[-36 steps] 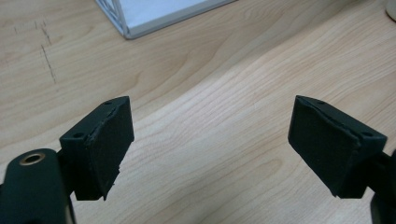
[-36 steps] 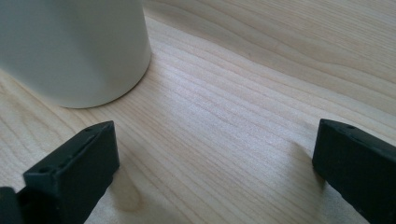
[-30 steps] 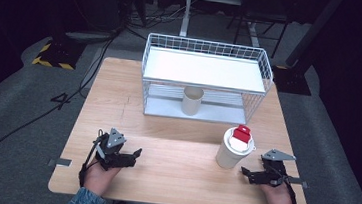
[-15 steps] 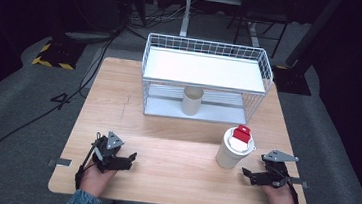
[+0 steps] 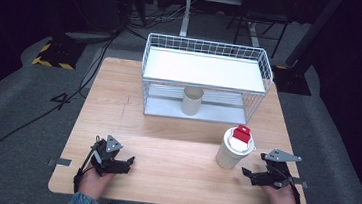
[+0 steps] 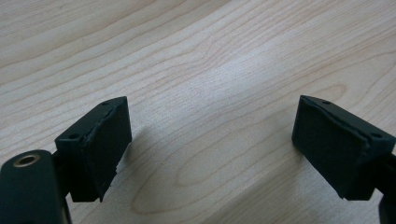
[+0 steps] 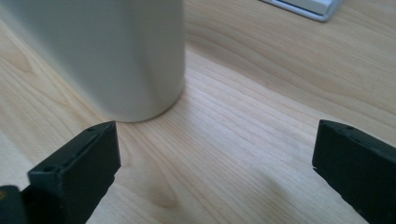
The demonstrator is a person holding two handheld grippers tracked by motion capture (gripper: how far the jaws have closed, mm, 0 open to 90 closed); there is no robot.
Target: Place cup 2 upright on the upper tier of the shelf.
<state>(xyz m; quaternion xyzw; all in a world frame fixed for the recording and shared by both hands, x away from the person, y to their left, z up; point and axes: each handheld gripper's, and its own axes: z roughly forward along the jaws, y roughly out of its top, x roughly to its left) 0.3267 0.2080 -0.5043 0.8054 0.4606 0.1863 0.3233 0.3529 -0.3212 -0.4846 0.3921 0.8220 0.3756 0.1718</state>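
Observation:
A cream cup [image 5: 231,154] stands on the wooden table [image 5: 176,131] at the right, with a white lid and a red block [image 5: 241,133] on top. My right gripper [image 5: 248,175] lies just right of it, open and pointing at its base. In the right gripper view the cup [image 7: 116,51] rises ahead on the left, clear of the open jaws of that gripper [image 7: 215,154]. My left gripper [image 5: 128,163] rests near the front left edge. Its jaws have just been opening, and in the left gripper view the gripper [image 6: 210,135] has bare wood between them.
A white wire rack [image 5: 207,69] with a flat upper shelf stands at the back of the table. A second cream cup [image 5: 192,101] stands on its lower level. Dark floor and cables lie beyond the table.
The left gripper's jaws stand a little wider than before, and its tip has drawn slightly toward the near edge. The right gripper and the cups have not moved.

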